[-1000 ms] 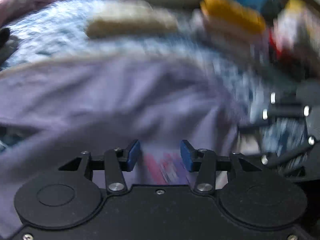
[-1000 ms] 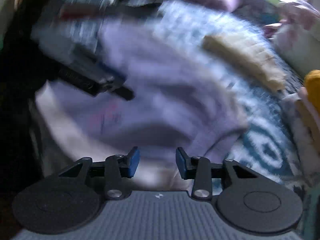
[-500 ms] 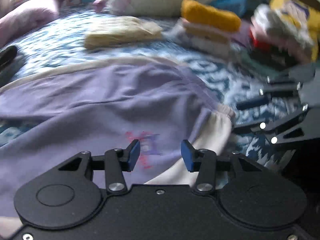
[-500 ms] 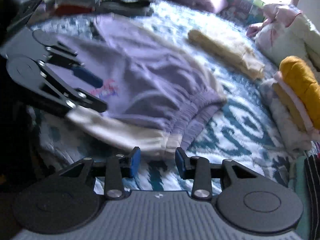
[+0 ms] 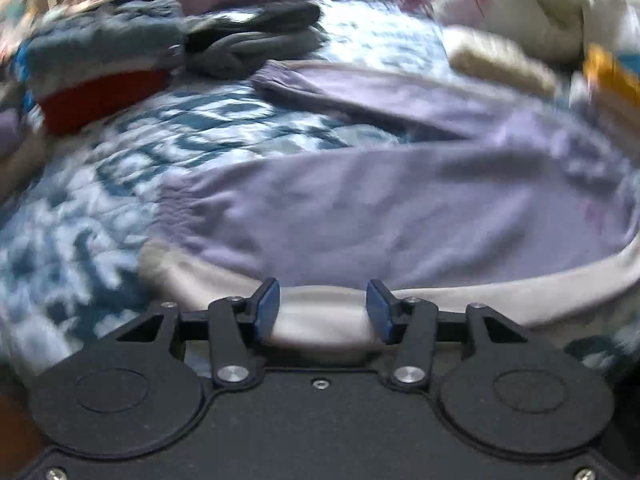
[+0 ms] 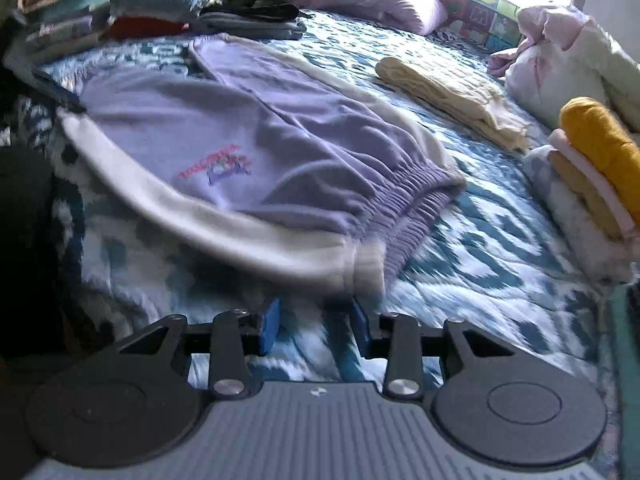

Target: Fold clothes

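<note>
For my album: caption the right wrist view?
Purple sweatpants lie spread on a patterned bedspread.

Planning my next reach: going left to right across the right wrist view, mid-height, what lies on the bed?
Purple pants → folded cream garment → stack topped by a mustard-yellow piece.

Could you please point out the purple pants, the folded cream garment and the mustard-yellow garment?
purple pants (image 6: pixel 224 128): right wrist view, on the purple leg above the printed logo.
folded cream garment (image 6: pixel 448 96): right wrist view, on its top layer.
mustard-yellow garment (image 6: pixel 600 140): right wrist view, on its rounded top fold.
</note>
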The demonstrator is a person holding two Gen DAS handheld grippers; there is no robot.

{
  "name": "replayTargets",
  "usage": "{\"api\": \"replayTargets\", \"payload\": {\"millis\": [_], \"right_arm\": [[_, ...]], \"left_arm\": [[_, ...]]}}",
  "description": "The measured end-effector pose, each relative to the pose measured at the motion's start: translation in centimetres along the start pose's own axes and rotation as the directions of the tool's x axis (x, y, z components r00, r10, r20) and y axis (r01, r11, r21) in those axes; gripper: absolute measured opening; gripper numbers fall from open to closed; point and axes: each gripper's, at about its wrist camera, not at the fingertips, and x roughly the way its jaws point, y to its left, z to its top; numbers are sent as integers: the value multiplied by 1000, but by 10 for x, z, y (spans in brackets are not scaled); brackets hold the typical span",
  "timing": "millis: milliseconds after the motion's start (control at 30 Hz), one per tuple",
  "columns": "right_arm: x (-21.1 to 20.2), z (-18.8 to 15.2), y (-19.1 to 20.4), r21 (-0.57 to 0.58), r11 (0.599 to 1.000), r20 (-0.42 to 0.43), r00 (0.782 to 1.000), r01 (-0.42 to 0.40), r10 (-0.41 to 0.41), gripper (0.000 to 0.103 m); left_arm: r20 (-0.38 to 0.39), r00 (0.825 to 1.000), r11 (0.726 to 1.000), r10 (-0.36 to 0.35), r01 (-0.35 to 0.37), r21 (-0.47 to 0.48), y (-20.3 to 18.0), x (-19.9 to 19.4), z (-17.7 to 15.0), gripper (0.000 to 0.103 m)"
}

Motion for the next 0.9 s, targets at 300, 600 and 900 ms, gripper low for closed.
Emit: {"api": "replayTargets", "payload": {"millis": [300,600,900], "right_arm": [[-2,21,15,-56,998,93,995,39,-33,41],[4,8,23,-144,989,-6,999,36,-37,43],[-17,-7,38,-345,924,74,986,166,-150,44]], "left_arm": [[100,995,980,-2,22,-199,47,0,-28,55],[161,986,986,47,-19,-168,71,-41,-36,56],[163,986,999,42,-37,-34,73,-44,-49,67]]}}
